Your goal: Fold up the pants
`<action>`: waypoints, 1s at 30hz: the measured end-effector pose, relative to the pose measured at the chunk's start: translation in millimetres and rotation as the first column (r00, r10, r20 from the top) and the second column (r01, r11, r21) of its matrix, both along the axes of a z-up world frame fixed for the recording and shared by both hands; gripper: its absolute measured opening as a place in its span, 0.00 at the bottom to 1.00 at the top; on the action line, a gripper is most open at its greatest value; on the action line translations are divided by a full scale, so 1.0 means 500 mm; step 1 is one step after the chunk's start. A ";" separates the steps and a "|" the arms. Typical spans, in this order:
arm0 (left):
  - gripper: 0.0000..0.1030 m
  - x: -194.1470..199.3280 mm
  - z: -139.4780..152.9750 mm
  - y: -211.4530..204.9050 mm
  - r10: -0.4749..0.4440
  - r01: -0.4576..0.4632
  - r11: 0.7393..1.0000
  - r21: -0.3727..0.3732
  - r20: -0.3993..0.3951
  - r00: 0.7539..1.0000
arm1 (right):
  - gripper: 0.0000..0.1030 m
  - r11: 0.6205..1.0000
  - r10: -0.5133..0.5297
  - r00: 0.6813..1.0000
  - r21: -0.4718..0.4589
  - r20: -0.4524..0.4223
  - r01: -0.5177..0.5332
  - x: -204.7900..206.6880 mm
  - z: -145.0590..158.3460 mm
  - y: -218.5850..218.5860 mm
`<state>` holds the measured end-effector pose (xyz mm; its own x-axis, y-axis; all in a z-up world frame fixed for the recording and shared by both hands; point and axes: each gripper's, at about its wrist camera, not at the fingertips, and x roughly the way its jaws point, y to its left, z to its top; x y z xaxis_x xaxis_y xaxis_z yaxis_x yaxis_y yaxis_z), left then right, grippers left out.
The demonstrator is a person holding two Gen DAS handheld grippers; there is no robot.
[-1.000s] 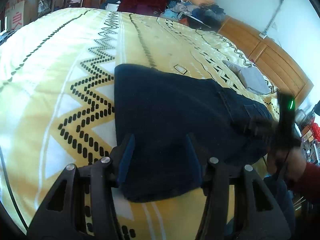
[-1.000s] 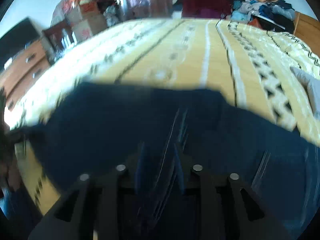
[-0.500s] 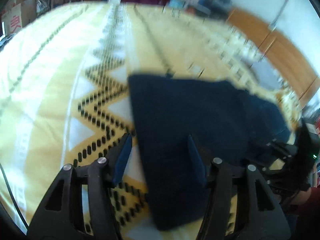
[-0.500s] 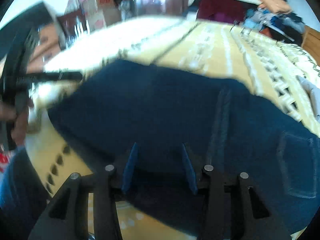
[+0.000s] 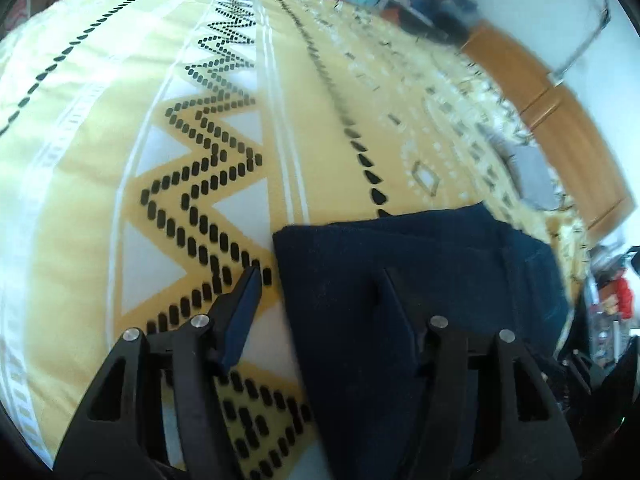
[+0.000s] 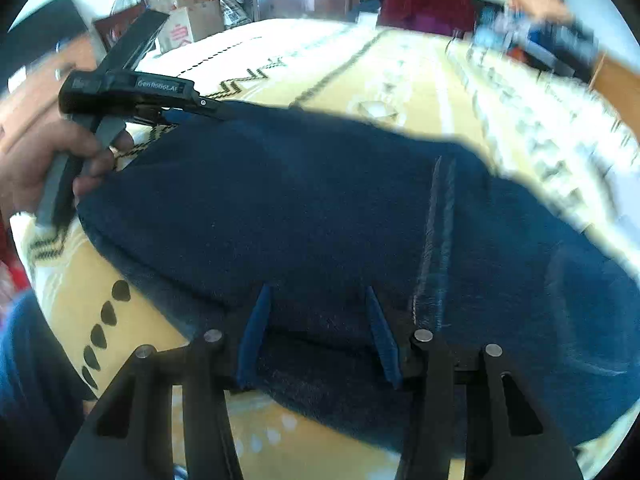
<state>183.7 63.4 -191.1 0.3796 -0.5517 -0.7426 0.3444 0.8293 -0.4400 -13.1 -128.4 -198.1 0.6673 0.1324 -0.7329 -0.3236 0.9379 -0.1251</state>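
**Both grippers open over the dark pants on the bed**

Your left gripper (image 5: 318, 280) sits low over the near edge of the bed, pointing along the yellow patterned bedspread (image 5: 200, 128). Its jaws stand wide apart and hold nothing: the left finger hangs over the zigzag print, and the right finger is over the dark navy pants (image 5: 420, 280), straddling the cloth's left edge. Whether the right finger touches the fabric, you cannot tell.

In the right wrist view, your left hand (image 6: 44, 164) wraps the gripper's handle at the far left, fist closed around the grip, with the tool's nose reaching in level toward the upper left corner of the pants (image 6: 320, 208).

Your right gripper (image 6: 316, 292) is angled down at the near edge of the pants, jaws apart, both blue fingers spread over the dark cloth with a fold of it lying between them, not pinched.

The pants lie flat across the bedspread (image 6: 400, 64) near its front edge, a seam running up the fabric just right of the right gripper. A wooden headboard (image 5: 552, 100) lines the far right, and a pile of clothes (image 6: 432, 4) sits beyond the bed.
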 end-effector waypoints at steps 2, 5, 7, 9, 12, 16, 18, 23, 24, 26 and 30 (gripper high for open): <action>0.60 -0.015 -0.006 0.018 -0.010 0.009 0.998 -0.057 -0.014 1.000 | 0.53 0.992 0.088 0.992 -0.099 0.086 -0.079 -0.054 0.015 0.053; 0.60 -0.028 -0.011 0.039 -0.010 0.006 0.991 -0.137 -0.023 1.000 | 0.53 0.933 0.221 0.966 -0.319 0.137 -0.168 -0.108 -0.022 0.141; 0.64 -0.024 -0.010 0.033 -0.020 0.016 0.989 -0.144 -0.021 1.000 | 0.53 0.891 0.262 0.958 -0.411 0.121 -0.192 -0.112 -0.056 0.176; 0.67 -0.020 -0.010 0.022 -0.036 0.033 0.990 -0.139 -0.017 0.999 | 0.53 0.863 0.282 0.949 -0.470 0.143 -0.186 -0.115 -0.072 0.197; 0.69 -0.017 -0.010 0.021 -0.044 0.042 0.990 -0.136 -0.013 0.999 | 0.53 0.822 0.307 0.935 -0.545 0.177 -0.167 -0.116 -0.083 0.223; 0.70 -0.018 -0.010 0.021 -0.047 0.045 0.990 -0.132 -0.010 0.999 | 0.53 0.812 0.299 0.932 -0.568 0.204 -0.136 -0.095 -0.086 0.246; 0.71 -0.018 -0.007 0.016 -0.051 0.049 0.992 -0.113 -0.010 0.999 | 0.53 0.802 0.305 0.928 -0.582 0.212 -0.130 -0.083 -0.092 0.256; 0.72 0.006 -0.002 -0.019 -0.094 0.093 0.993 -0.073 -0.003 0.996 | 0.49 0.818 0.307 0.924 -0.560 0.228 -0.133 -0.037 -0.086 0.281; 0.72 0.015 -0.005 -0.021 -0.093 0.092 0.993 -0.073 -0.009 0.996 | 0.49 0.822 0.305 0.925 -0.553 0.227 -0.136 -0.028 -0.083 0.287; 0.72 0.034 -0.011 -0.018 -0.087 0.084 0.992 -0.096 -0.024 0.996 | 0.48 0.832 0.306 0.924 -0.537 0.230 -0.142 -0.007 -0.075 0.303; 0.71 0.058 -0.018 -0.017 -0.087 0.082 0.990 -0.112 -0.048 0.995 | 0.43 0.835 0.322 0.919 -0.525 0.229 -0.162 0.016 -0.075 0.332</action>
<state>212.4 54.8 -200.3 0.2899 -0.6592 -0.6938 0.3850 0.7440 -0.5461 -5.0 37.8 -235.5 0.8559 -0.0008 -0.5172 -0.4039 0.6235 -0.6694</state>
